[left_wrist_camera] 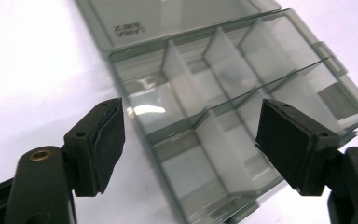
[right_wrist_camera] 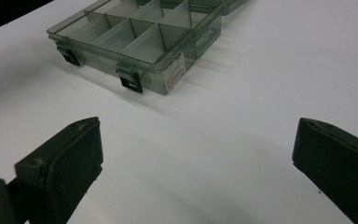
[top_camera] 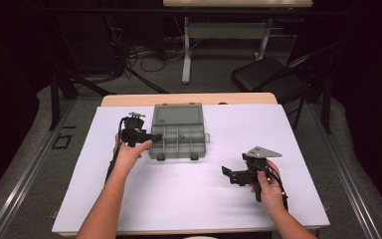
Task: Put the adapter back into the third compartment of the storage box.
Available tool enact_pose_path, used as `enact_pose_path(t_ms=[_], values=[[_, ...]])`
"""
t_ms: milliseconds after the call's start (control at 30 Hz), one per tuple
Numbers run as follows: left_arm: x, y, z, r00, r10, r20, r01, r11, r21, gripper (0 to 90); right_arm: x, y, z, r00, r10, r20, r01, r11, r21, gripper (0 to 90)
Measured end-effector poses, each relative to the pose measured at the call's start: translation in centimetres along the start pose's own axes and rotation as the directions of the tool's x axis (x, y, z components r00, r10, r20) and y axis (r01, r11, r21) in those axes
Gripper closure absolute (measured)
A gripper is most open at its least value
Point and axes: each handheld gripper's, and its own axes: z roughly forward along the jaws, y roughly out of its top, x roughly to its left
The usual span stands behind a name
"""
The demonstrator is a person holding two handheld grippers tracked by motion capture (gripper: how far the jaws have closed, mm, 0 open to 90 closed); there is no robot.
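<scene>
- On the white worktop (top_camera: 189, 194), the open compartment box (top_camera: 179, 139) is lying near the far edge
- Left tongs (top_camera: 155, 137) are hovering wide open at its left side, gripping nothing
- Right tongs (top_camera: 229, 175) are gaping empty, well apart

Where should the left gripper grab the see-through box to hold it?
Probably the box's left side wall, coming from the left, where the left gripper already is. That wall is thin and upright, so one open finger can go inside a compartment and the other outside. The flat lid lies open behind.
</scene>
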Motion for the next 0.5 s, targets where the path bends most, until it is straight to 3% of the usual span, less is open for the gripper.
enact_pose_path(t_ms=[133,500], values=[[0.5,-0.5,0.2,0.9996,0.002,-0.029,-0.001,0.9998,0.019,28.0,0.0,0.0,0.2,1.0000,0.003,0.002,-0.004,1.000,0.006,1.4],[1.6,-2.0,1.4,0.9988,-0.024,-0.042,0.027,0.9966,0.078,38.1,-0.1,-0.1,0.0,1.0000,0.003,0.001,-0.003,1.000,0.006,1.3]])
